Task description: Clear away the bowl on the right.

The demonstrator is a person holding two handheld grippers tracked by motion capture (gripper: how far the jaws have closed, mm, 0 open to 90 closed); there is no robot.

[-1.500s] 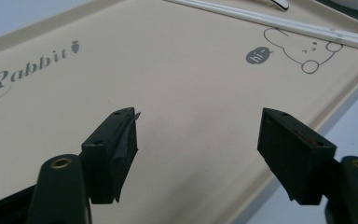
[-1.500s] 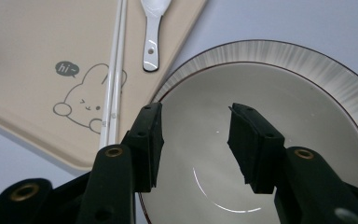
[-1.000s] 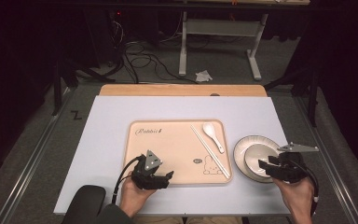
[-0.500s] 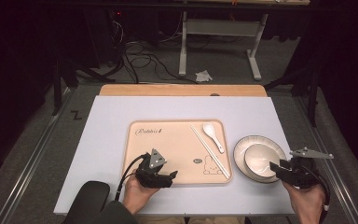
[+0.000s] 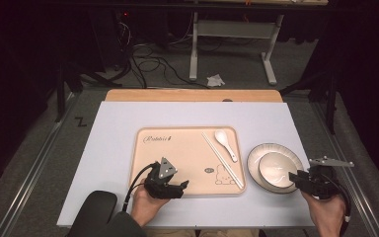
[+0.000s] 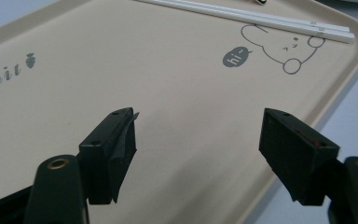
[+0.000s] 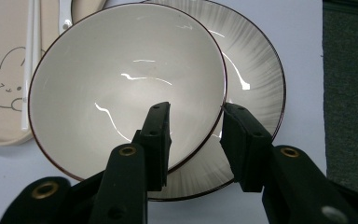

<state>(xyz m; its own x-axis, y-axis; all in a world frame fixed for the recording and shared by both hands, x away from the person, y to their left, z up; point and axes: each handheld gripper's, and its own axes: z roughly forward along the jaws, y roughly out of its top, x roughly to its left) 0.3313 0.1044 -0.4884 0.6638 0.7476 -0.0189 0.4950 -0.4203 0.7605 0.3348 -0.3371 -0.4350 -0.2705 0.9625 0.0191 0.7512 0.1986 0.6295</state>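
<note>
From above, my right gripper (image 5: 296,178) reaches the glossy round bowl (image 5: 276,169) sitting on a ribbed plate (image 5: 256,157) just right of the smooth beige tray (image 5: 177,148).

Left gripper view: my left gripper (image 6: 198,140) gapes wide over the tray, holding nothing.

Right gripper view: the jaws, just closing, straddle the bowl's thin rim, a gap visible.

Your bowl (image 7: 121,84) looks like glazed ceramic — glossy, with bright glints on its smooth inside. The plate (image 7: 256,70) under the bowl has the same shine, streaked with fine grey lines. Left of the bowl, your tray (image 6: 121,70) reads as matt beige plastic, smooth; the chopsticks (image 6: 261,21) on it look like smooth white plastic.
</note>
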